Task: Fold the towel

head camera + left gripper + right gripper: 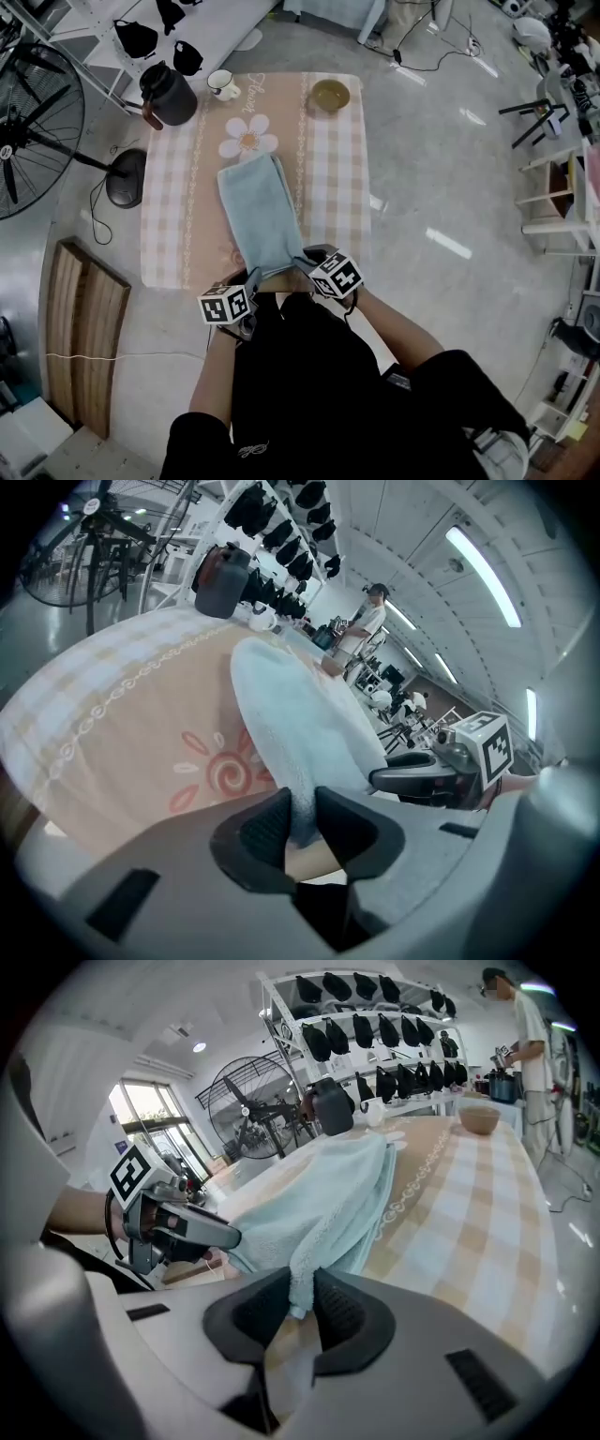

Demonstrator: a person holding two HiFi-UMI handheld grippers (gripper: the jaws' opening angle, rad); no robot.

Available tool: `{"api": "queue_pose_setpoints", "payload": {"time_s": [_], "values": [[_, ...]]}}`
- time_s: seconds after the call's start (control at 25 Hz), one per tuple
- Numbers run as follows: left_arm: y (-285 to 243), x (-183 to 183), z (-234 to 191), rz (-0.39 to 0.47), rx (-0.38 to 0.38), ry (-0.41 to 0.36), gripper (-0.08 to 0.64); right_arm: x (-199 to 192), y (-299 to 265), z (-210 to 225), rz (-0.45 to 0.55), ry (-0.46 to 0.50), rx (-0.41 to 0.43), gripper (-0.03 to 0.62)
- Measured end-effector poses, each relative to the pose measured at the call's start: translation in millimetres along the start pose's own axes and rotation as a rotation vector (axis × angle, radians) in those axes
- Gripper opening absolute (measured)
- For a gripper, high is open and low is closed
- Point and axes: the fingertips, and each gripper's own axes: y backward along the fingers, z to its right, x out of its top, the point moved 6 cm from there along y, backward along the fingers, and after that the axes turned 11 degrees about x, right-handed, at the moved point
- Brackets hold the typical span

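Workshop-type room, glossy grey floor (450, 187), with a small table covered by a pink checked tablecloth (342, 178).

At the near edge of that table, both hand-held grippers are clamped on the light blue towel (261, 211). On the left gripper (302, 822) the dark pads are closed onto one near corner, and the terry is pinched in the narrow slit between them. The right gripper (302, 1299) is closed the same way on the other near corner. From the head view the two are seen just beside each other, so the near end of the towel is gathered narrow between them.

Further out from the grippers, the towel widens and is laid flat along the middle of the tablecloth. Its far end is stopped just short of a printed daisy (248, 139).

Past that, at the far edge, a black kettle (167, 94) is set on the left gripper's side, with a white mug (222, 84) just beside it. A tan bowl (330, 95) is placed more toward the right gripper's side.

Well off to the left, a big floor fan (33, 131) is parked, and a slatted wooden pallet (84, 337) is lying on the floor nearer the person.
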Motion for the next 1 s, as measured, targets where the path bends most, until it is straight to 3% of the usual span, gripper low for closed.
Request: {"api": "queue_pose_setpoints", "payload": {"time_s": [0.48,1.0], "values": [[19.2,70.7,-2.2,0.072,-0.102,0.018,0.072,63.5,18.0,2.1,0.079,-0.044,-0.016,0.071],[-4.3,176.0,-27.7,0.101,-0.200,0.041,0.072,156.4,8.4,48.1,0.118,-0.105,-0.088,0.072]]}}
